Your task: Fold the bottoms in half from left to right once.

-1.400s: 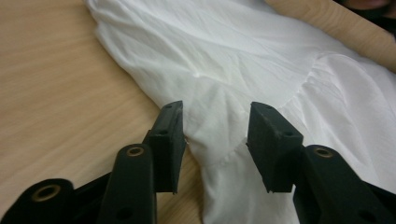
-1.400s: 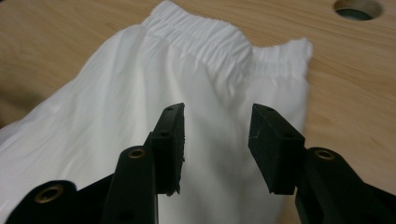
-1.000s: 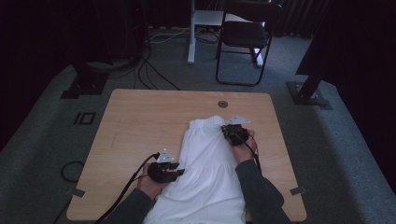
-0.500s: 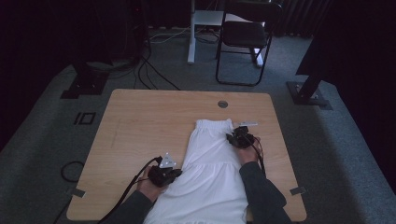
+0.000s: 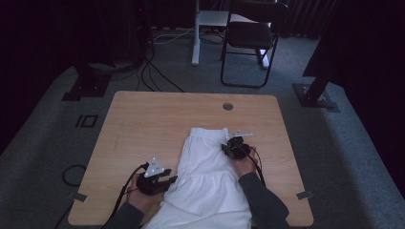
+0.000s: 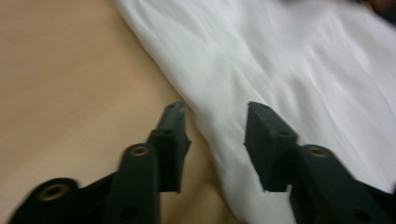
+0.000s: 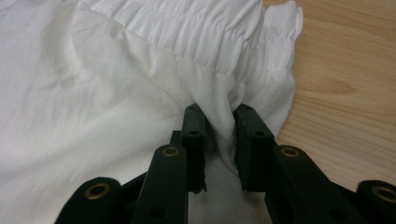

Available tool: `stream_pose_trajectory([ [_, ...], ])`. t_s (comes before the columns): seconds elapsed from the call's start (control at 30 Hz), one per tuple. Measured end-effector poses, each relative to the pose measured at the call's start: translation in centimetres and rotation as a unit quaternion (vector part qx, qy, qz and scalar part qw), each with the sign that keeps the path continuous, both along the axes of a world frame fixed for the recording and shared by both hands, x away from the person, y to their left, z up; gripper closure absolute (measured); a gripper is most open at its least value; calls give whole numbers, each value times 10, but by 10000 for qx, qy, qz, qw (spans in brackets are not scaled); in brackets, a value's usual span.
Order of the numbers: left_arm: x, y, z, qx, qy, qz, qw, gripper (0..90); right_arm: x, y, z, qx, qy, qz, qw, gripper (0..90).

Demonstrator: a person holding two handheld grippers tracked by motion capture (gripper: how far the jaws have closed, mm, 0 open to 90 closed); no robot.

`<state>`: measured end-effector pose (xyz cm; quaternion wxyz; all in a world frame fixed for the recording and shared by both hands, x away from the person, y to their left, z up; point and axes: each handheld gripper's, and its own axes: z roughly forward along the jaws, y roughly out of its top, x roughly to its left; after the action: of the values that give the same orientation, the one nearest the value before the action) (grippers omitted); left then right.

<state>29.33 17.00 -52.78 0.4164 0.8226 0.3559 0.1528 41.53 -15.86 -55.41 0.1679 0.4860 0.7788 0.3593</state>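
The white garment has been drawn nearer; with the left claw opened off it, the fold pinched by the right claw may slip if tugged.

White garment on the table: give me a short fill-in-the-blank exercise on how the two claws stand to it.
1. The right claw pinches a fold of the white ____.
2. The left claw stands ____, gripping nothing.
3. The white garment lies on a ____ table.

Missing words: garment; open; wooden
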Motion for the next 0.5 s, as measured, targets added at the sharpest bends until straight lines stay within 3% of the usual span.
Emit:
stream_pose_trajectory([
  [0.17,34,-9,19,-182,-297,222,9991,473,-4,11,0,55,50,89,9999,769],
  [0.3,70,-26,19,-274,-75,369,9989,396,-5,18,0,179,100,193,9996,774],
  [0.4,94,-42,11,-143,110,481,9987,356,-4,21,0,229,115,216,9994,775],
  [0.5,111,-55,-1,142,228,596,9979,331,-2,20,0,267,163,245,9992,778],
])
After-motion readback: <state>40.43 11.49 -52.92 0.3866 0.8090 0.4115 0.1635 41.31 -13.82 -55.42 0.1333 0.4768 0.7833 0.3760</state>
